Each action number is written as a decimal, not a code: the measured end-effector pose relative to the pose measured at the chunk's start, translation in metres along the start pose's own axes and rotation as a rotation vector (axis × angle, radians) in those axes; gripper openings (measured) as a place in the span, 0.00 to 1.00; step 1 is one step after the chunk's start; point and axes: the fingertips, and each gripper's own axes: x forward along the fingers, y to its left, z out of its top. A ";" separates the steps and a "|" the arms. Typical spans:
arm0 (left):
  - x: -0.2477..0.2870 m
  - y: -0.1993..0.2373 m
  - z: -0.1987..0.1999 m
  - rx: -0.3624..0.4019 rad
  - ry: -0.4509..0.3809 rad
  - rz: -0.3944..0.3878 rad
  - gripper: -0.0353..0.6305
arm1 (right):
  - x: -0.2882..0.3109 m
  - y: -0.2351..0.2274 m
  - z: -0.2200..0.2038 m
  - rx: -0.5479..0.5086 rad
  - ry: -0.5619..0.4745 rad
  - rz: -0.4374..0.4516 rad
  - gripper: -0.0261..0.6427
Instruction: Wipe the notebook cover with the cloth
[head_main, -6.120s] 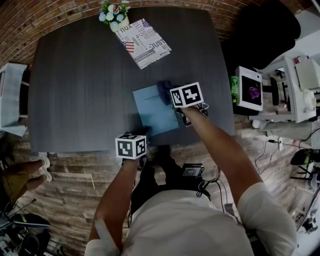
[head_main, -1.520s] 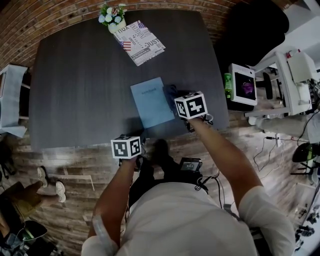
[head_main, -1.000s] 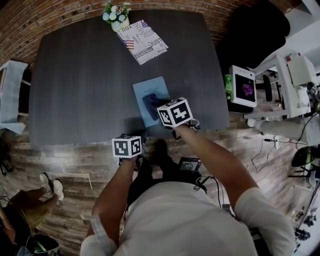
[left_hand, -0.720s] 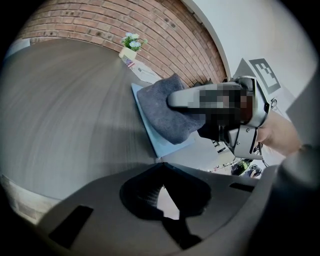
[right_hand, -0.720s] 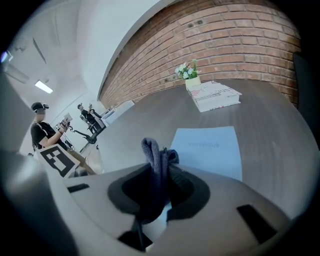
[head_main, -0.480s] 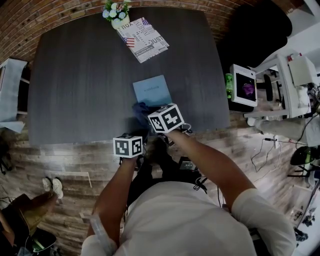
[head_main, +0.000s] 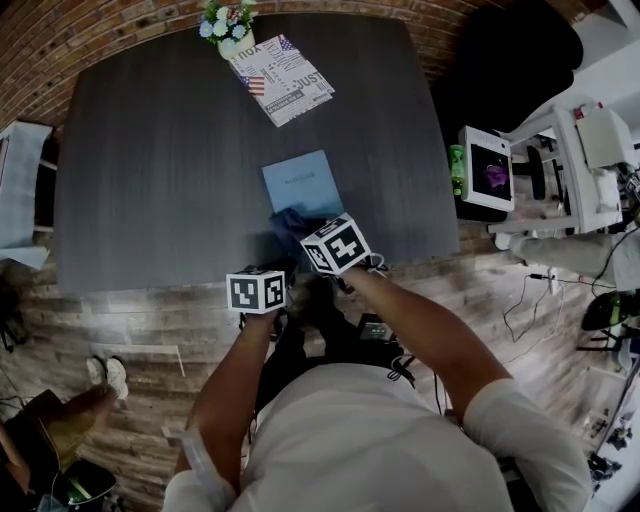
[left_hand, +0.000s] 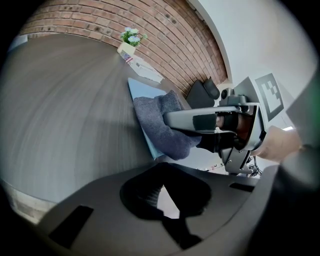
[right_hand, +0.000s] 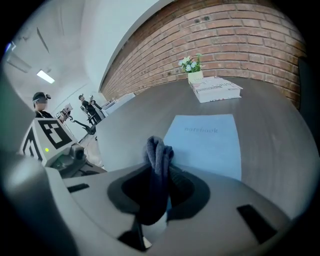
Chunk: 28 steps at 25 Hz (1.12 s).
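Now, step: the near end of the notebook (head_main: 303, 180) cover is being wiped with the cloth (head_main: 290, 218)
Right hand-held gripper (right_hand: 159, 186): a bunched fold of the cloth is being gripped tightly between its jaws
Left hand-held gripper (left_hand: 167, 197): it is being held at the near edge of the desk (head_main: 150, 150), jaws slightly apart, nothing between them
Notebook: it is lying flat near the desk's front edge, far end uncovered
Technique: the cloth is probably best pressed flatter and drawn in long overlapping strokes
Risk: the notebook is likely being dragged unless a corner is pinned
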 end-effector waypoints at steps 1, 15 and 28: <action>0.000 0.000 0.000 -0.001 0.000 0.003 0.06 | -0.001 -0.002 -0.001 0.001 0.000 -0.002 0.16; 0.001 0.000 0.002 0.012 -0.004 0.016 0.06 | -0.018 -0.030 -0.012 0.032 -0.008 -0.043 0.17; 0.002 -0.002 0.002 0.053 0.011 0.023 0.06 | -0.035 -0.054 -0.020 0.054 -0.004 -0.087 0.17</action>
